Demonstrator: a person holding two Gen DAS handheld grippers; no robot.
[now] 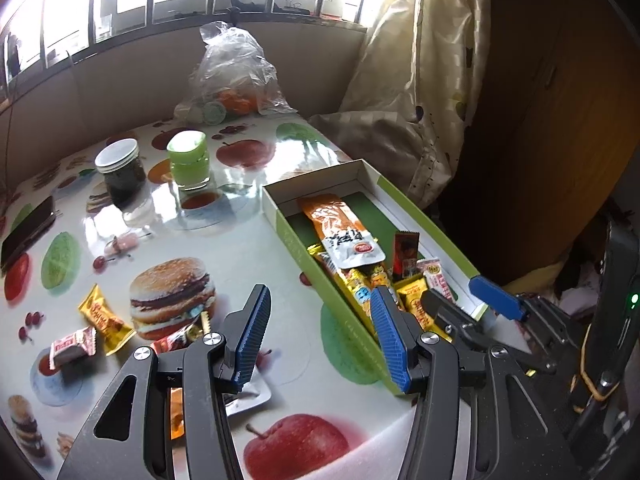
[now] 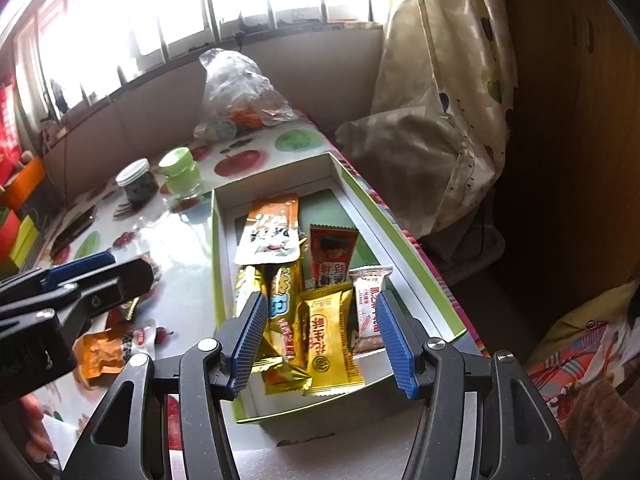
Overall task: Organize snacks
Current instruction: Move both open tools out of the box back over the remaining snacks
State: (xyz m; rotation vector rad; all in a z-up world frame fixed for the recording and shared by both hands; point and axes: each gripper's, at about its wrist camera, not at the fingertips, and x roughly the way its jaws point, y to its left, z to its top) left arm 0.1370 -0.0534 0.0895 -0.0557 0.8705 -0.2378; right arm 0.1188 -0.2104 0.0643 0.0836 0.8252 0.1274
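A long green-sided box (image 1: 298, 252) lies on the fruit-print table; its white rim (image 2: 218, 264) also shows in the right wrist view. Inside lie an orange pouch (image 2: 272, 228), a red packet (image 2: 330, 254), gold packets (image 2: 330, 340) and a pink-and-white packet (image 2: 368, 300). My right gripper (image 2: 322, 342) hovers open over the box's near end, apart from the packets below. My left gripper (image 1: 322, 336) stands open above the table left of the box, with nothing between its fingers. Loose on the table are a gold packet (image 1: 104, 320), a pink-and-white sweet (image 1: 74, 346), a red wrapper (image 1: 176, 342) and an orange pouch (image 2: 108, 348).
A dark-filled jar (image 1: 120, 172), a green-lidded glass (image 1: 188, 160), a plastic bag (image 1: 232, 76) and a phone (image 1: 28, 232) stand further back. A curtain (image 1: 420, 80) hangs past the table's right edge. A silver pouch (image 1: 248, 396) lies under the left gripper.
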